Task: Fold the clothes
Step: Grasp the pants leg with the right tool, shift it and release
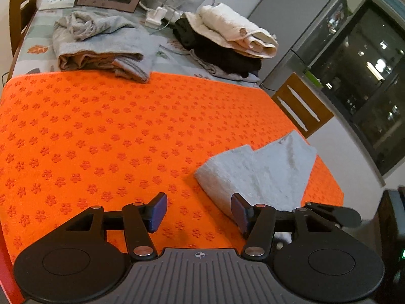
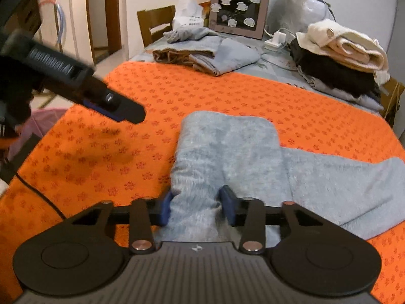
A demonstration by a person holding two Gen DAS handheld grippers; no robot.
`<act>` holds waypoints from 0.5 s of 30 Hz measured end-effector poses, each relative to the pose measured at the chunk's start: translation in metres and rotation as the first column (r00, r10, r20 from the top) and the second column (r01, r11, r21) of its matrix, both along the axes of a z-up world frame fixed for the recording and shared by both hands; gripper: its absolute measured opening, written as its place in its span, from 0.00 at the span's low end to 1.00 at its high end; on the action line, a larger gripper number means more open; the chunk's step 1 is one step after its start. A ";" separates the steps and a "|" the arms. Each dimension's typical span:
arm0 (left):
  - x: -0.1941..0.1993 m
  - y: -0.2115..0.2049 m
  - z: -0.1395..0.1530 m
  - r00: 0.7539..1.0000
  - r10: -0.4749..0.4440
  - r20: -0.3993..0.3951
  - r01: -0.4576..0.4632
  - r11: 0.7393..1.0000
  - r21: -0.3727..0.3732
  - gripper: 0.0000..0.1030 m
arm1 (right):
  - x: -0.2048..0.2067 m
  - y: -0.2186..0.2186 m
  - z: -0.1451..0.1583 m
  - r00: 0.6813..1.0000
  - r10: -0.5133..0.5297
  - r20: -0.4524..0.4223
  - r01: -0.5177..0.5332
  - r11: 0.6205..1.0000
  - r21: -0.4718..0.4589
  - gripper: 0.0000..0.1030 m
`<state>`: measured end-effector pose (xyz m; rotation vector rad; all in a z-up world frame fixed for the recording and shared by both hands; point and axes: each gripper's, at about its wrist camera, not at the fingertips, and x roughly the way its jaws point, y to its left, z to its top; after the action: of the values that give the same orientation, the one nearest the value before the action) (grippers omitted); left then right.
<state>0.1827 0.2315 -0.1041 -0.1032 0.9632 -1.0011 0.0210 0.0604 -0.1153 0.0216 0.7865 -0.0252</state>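
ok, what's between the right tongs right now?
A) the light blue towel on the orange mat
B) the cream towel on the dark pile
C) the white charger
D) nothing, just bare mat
A: in the right wrist view the right tongs pinch a bunched fold of the light blue towel, which lies on the orange mat.
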 end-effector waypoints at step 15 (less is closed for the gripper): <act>-0.068 -0.078 0.009 0.970 -0.201 0.140 0.190 0.978 0.087 0.56 | -0.042 -0.124 0.032 0.986 -0.113 0.124 0.050 0.904 0.425 0.28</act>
<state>0.1143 0.1536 -0.0947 0.1282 0.8842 -1.1364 -0.0206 -0.0638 -0.0836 0.4640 0.6316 0.0672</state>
